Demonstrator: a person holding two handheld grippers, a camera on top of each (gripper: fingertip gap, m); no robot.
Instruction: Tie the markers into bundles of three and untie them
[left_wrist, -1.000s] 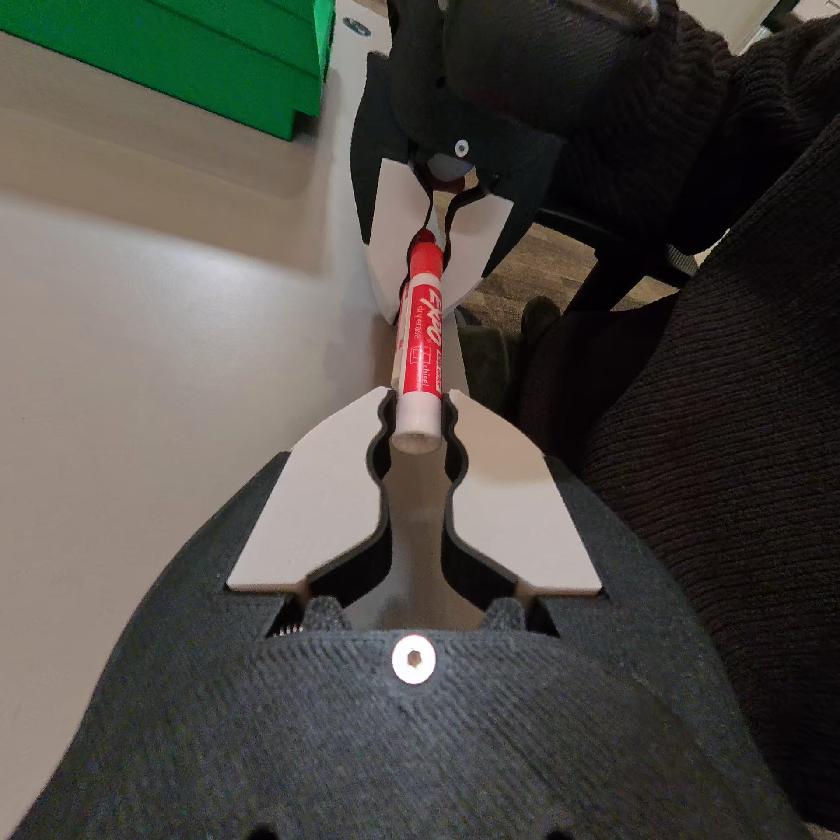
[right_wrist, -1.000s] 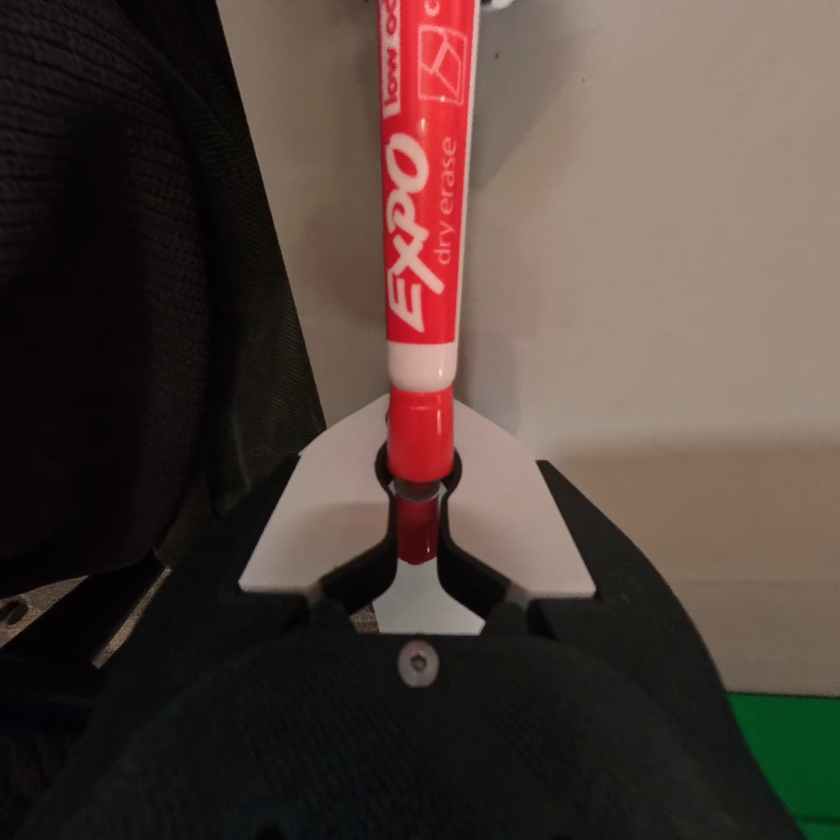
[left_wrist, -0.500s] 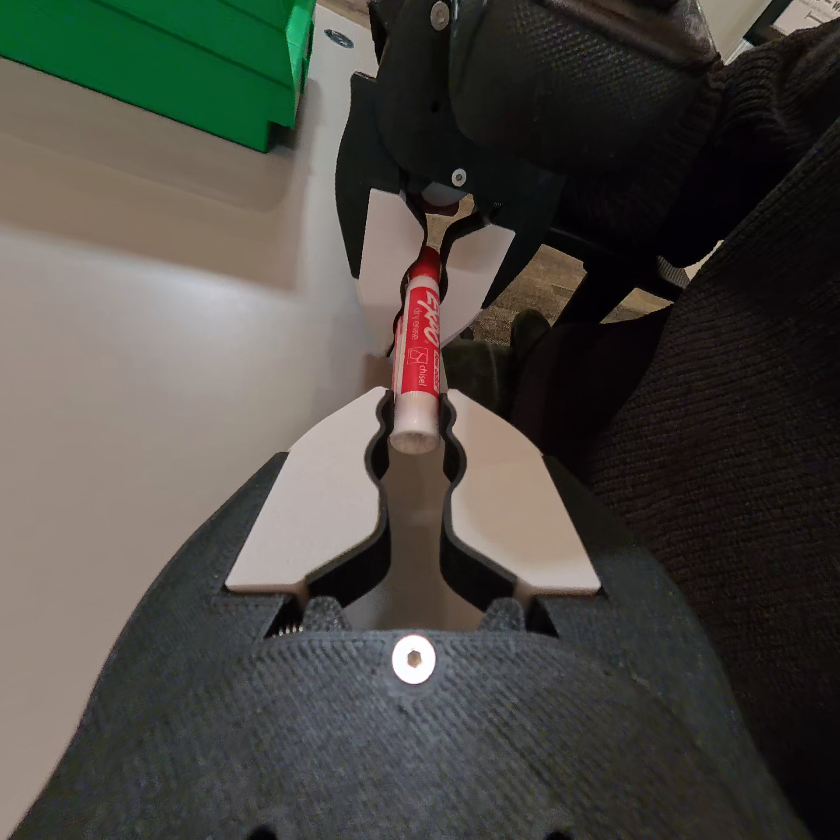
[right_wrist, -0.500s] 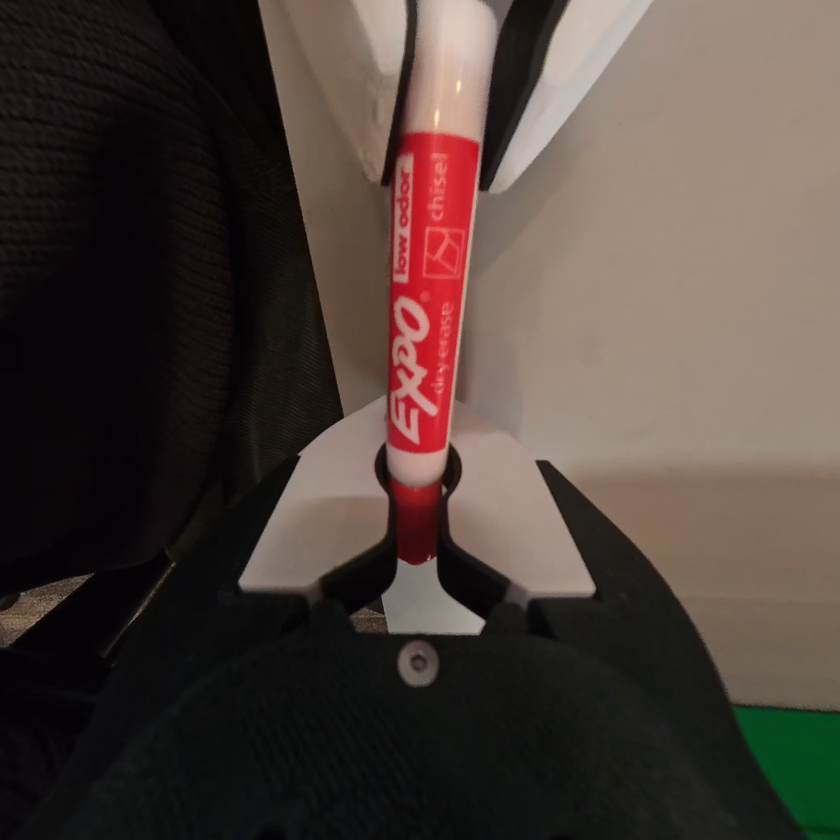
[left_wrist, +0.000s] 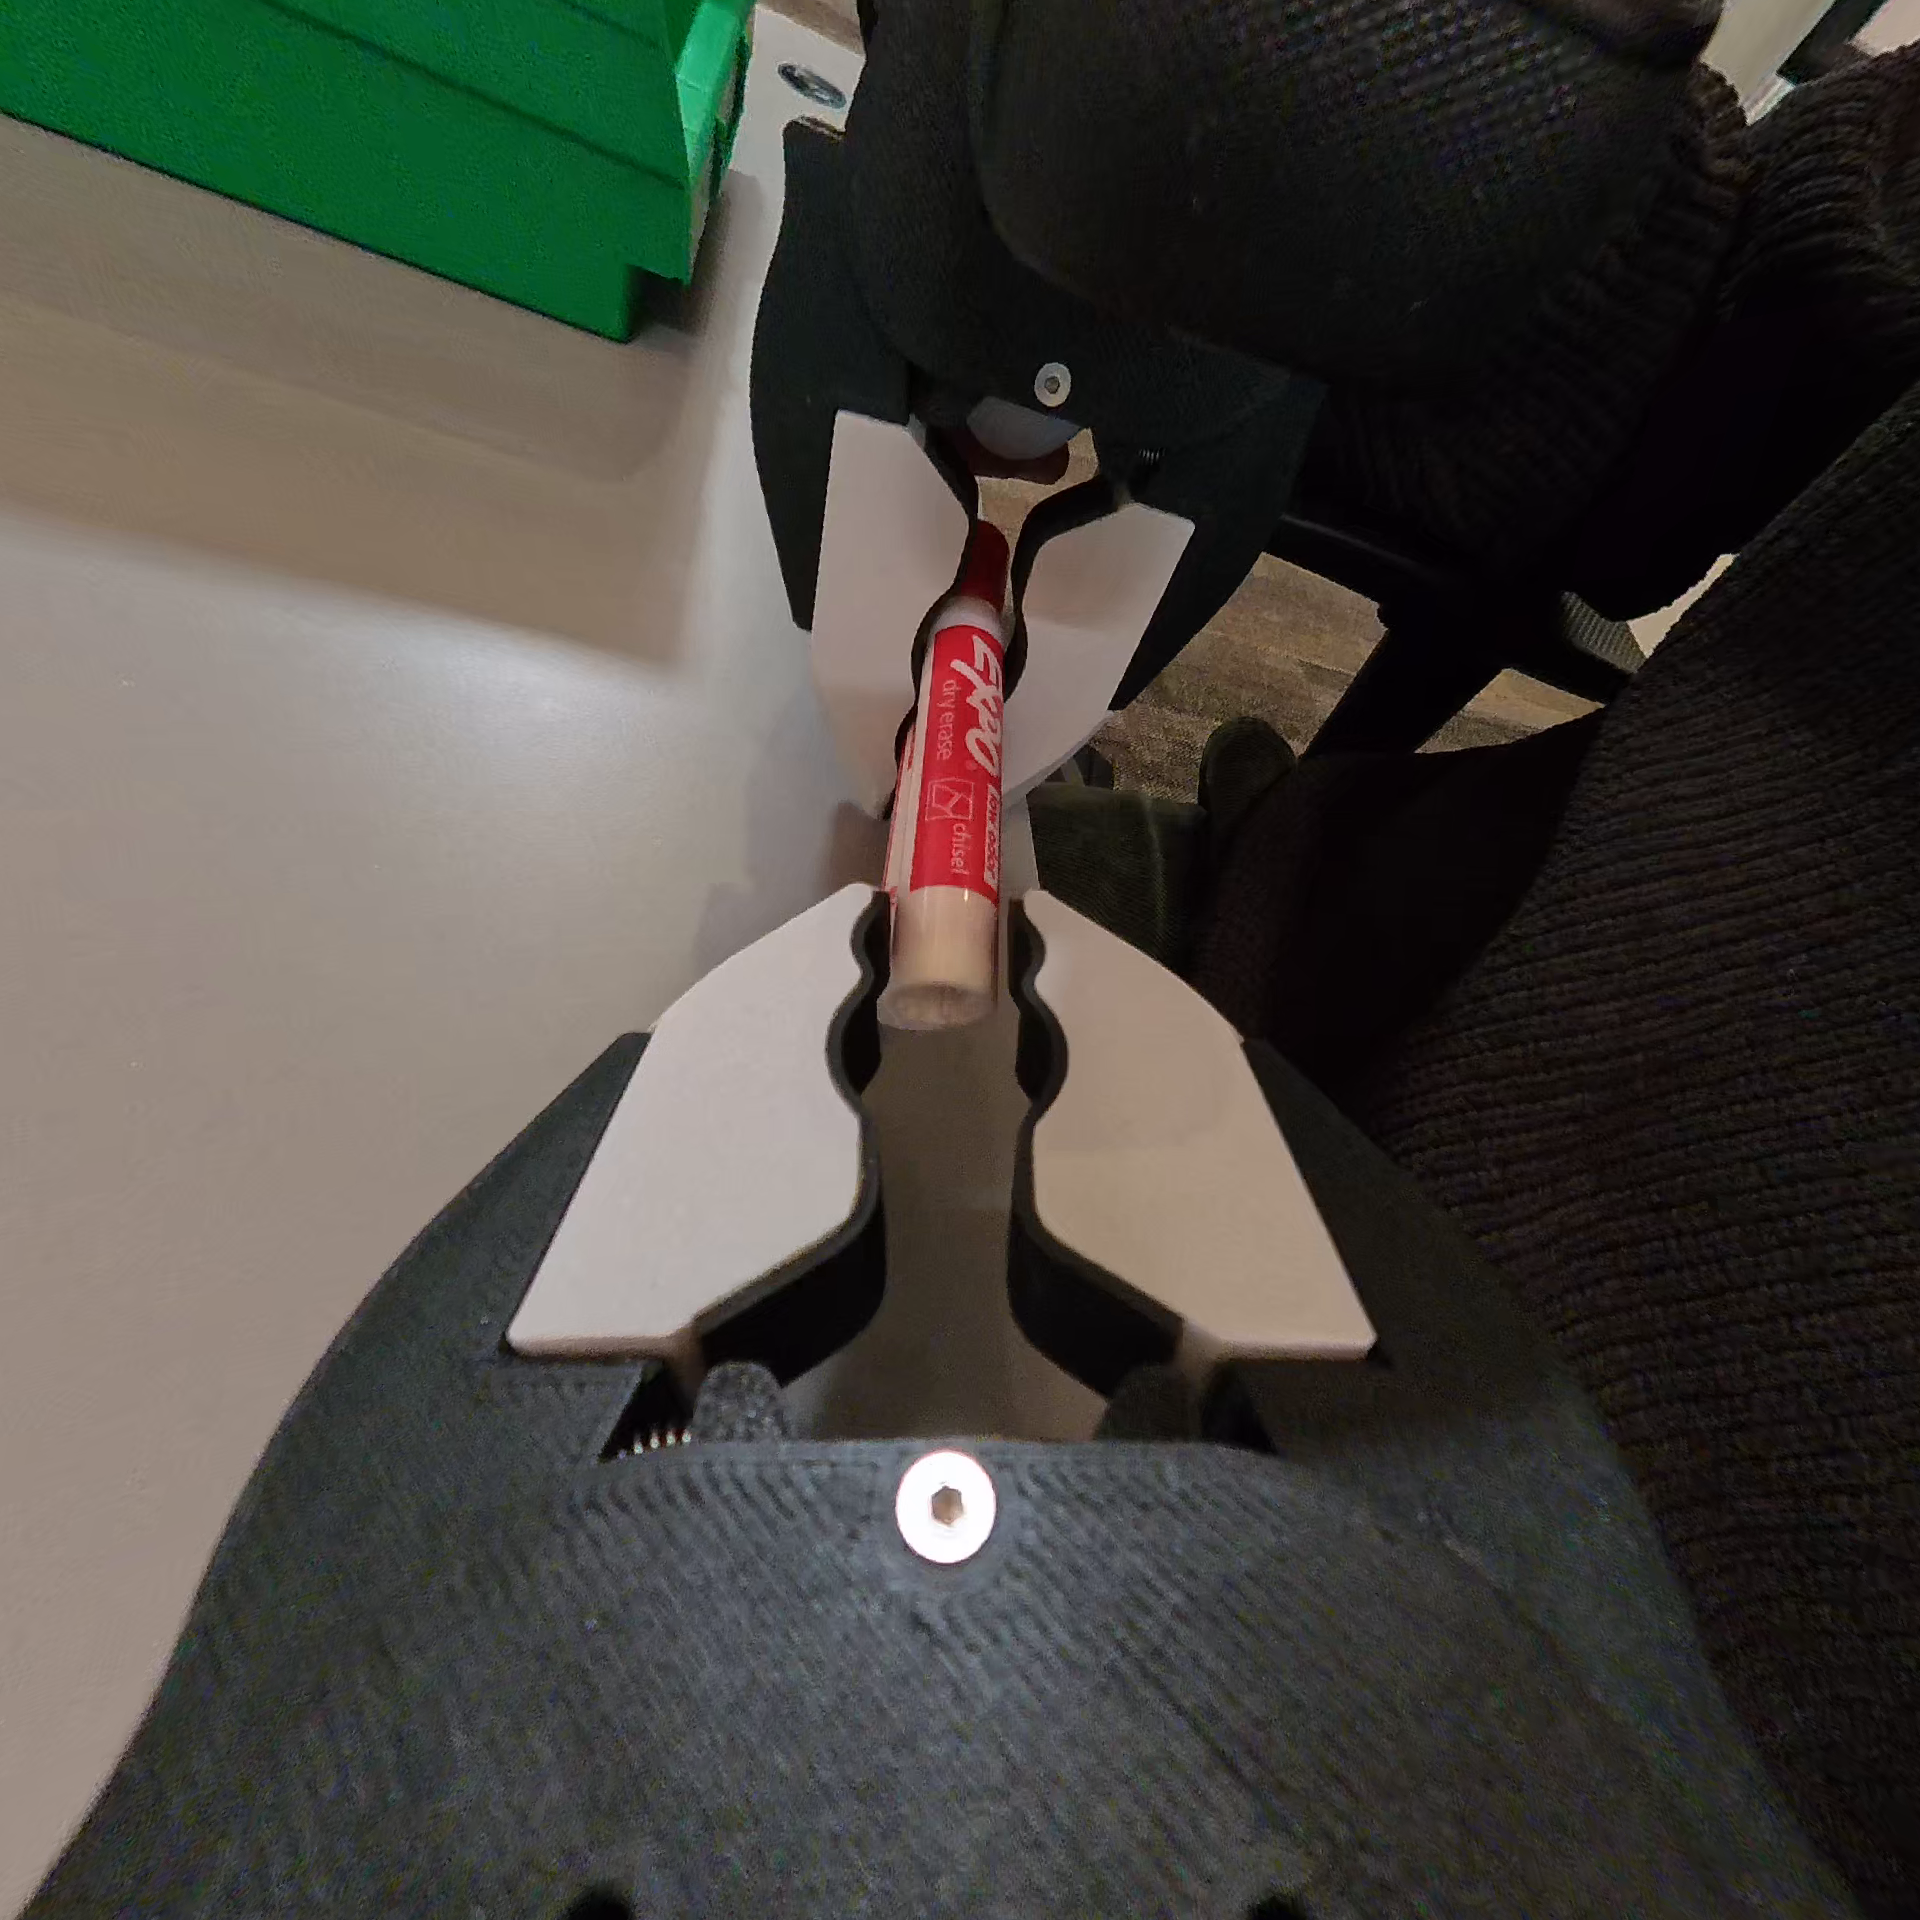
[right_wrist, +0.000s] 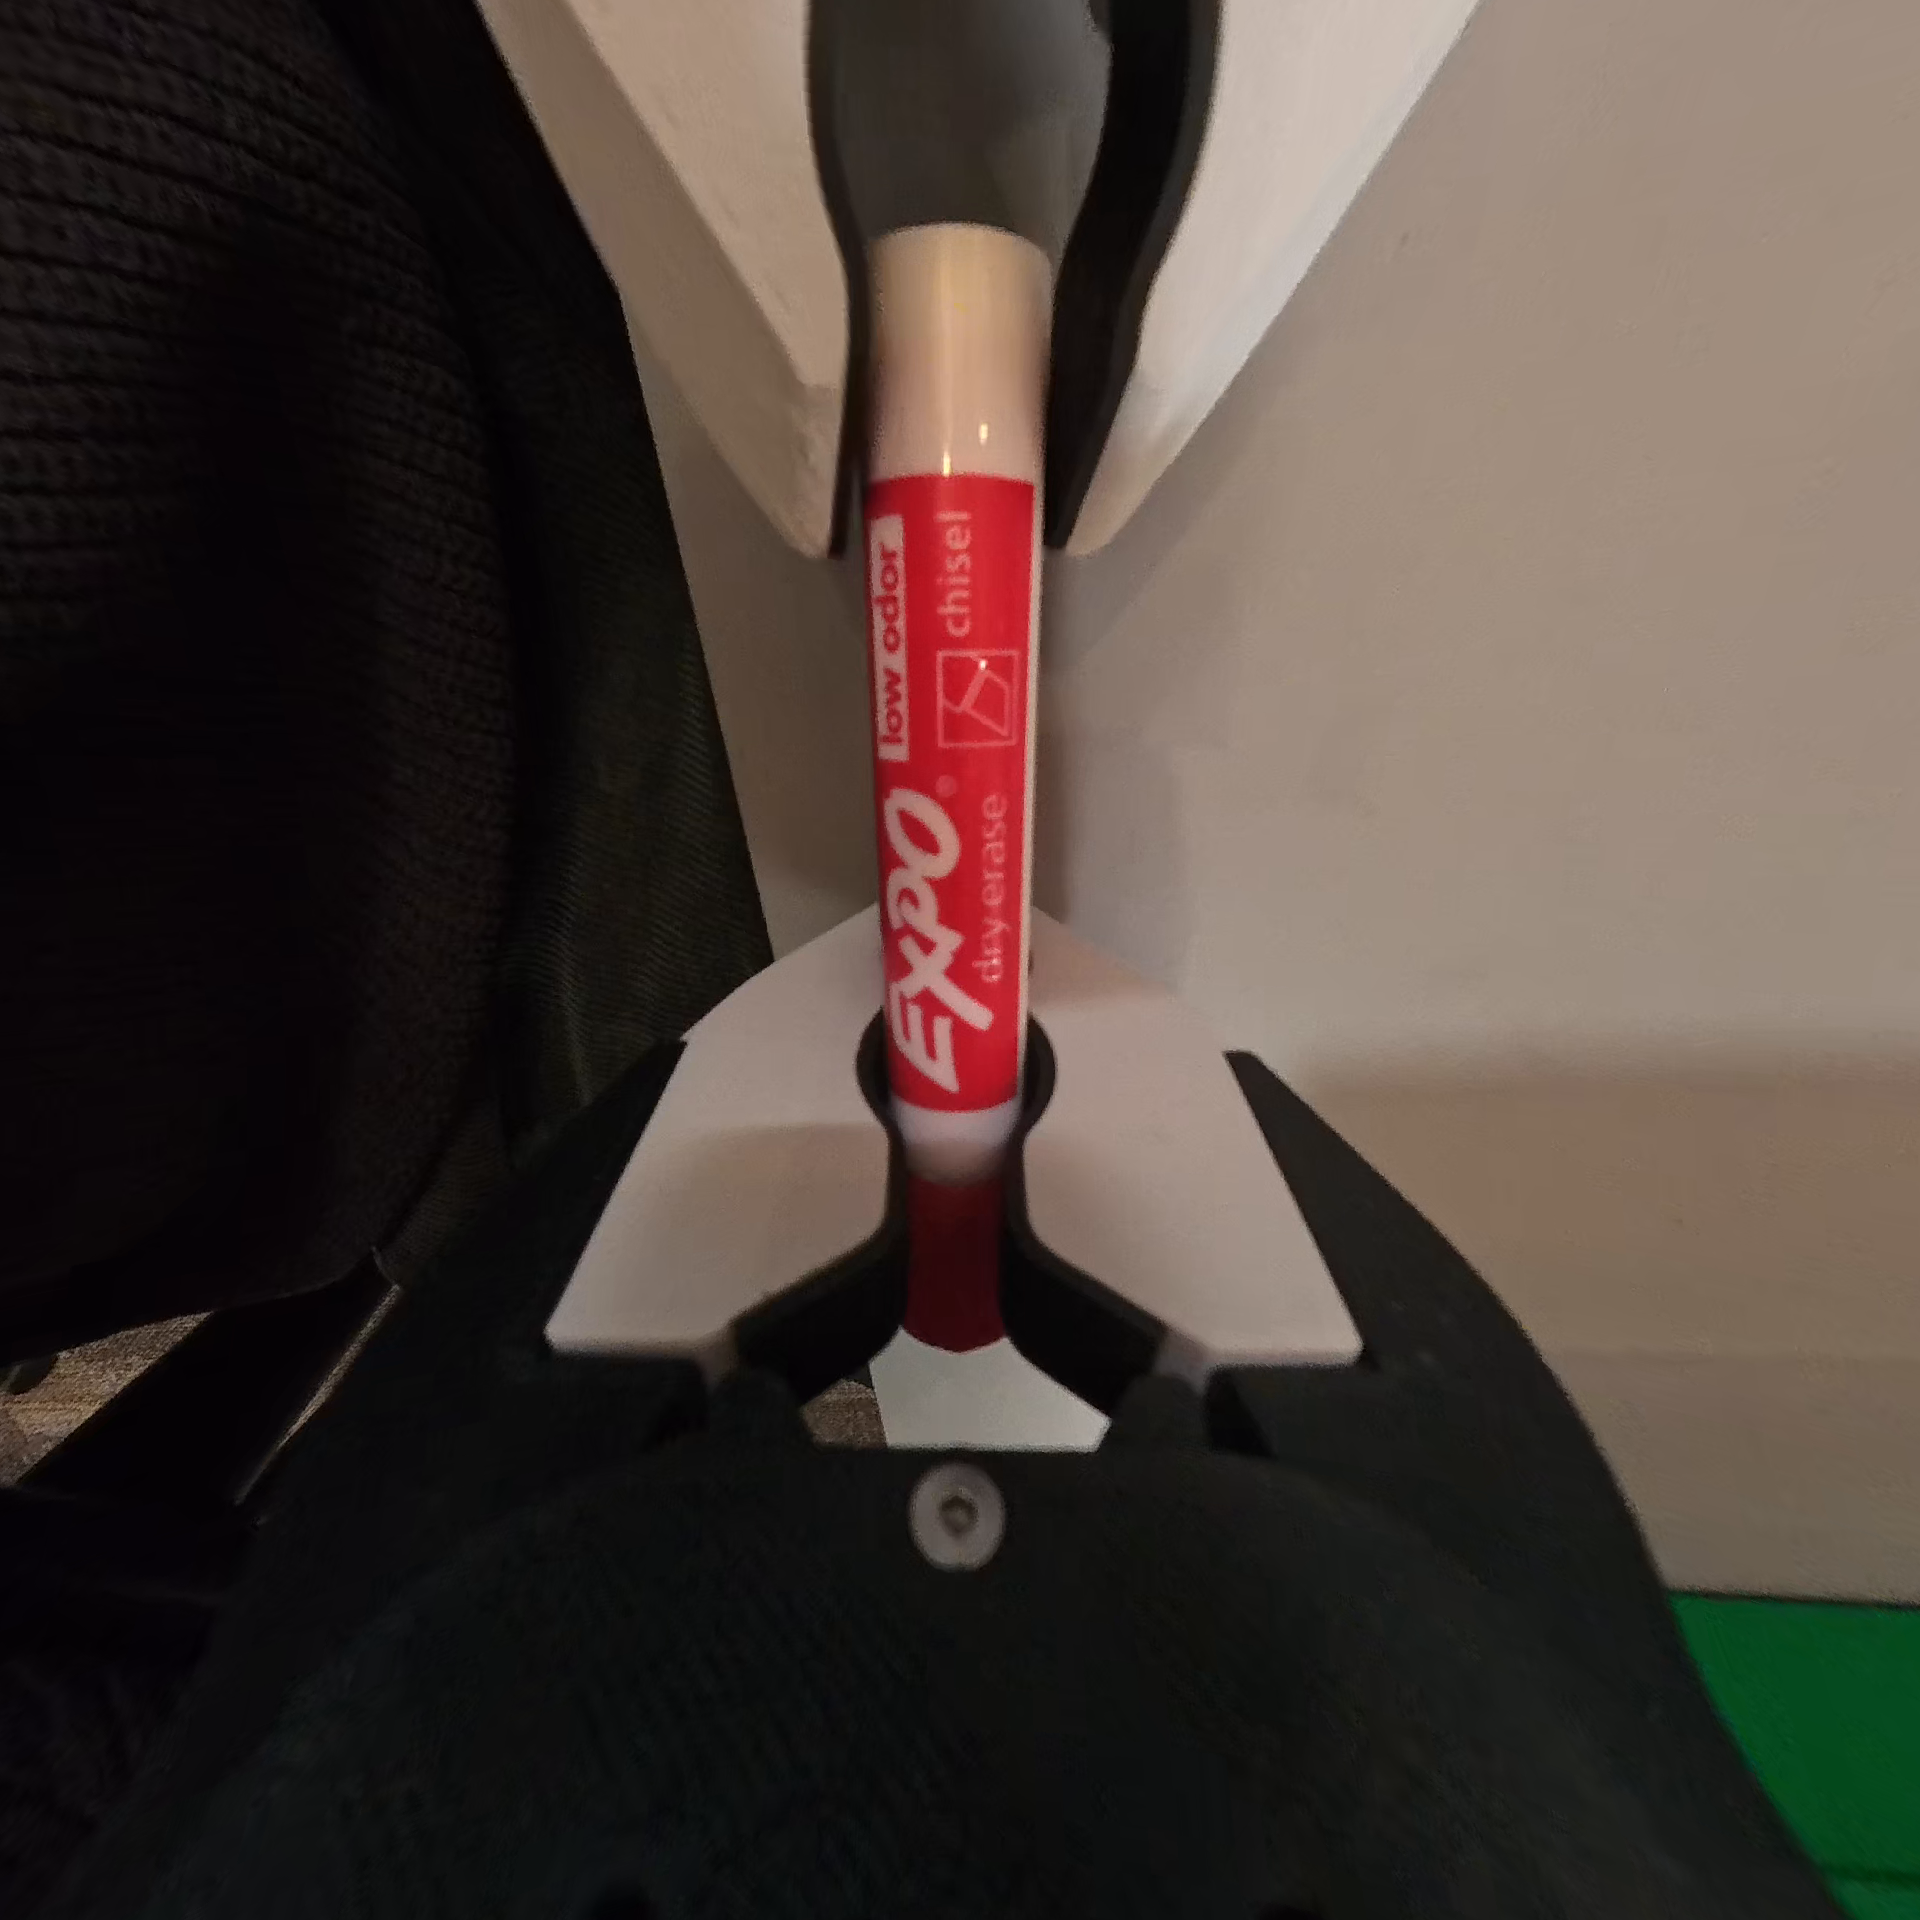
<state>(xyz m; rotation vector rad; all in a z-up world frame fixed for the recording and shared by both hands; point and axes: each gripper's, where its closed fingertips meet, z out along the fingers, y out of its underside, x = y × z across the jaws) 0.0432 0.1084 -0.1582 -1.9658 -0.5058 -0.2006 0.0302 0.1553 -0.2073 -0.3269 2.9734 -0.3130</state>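
A red and white dry-erase marker (left_wrist: 951, 769) spans the gap between my two grippers, which face each other. My left gripper (left_wrist: 943, 914) is shut on the marker's white rear end. My right gripper (right_wrist: 956, 935) is shut on the other end. Its fingertip notch sits around the label's edge, and the red cap (right_wrist: 951, 1268) lies deeper between its fingers. The marker (right_wrist: 951, 790) runs straight away from the right wrist camera into the left gripper (right_wrist: 951, 540). The right gripper (left_wrist: 951, 790) shows at the top of the left wrist view, over the table's edge.
A beige table (left_wrist: 312, 831) lies to the left, with a green box (left_wrist: 416, 156) at its far end; a corner of the box also shows in the right wrist view (right_wrist: 1808, 1766). Dark knit clothing (left_wrist: 1662, 1039) of a person fills the other side. Carpet floor (left_wrist: 1247, 665) is below. The grippers' ends are close to 7 centimeters from one another.
The two grippers have come closer together. The marker has slid deeper into the right gripper, so its cap now sits behind the fingertips and the left gripper's fingers fill the top of the right view.
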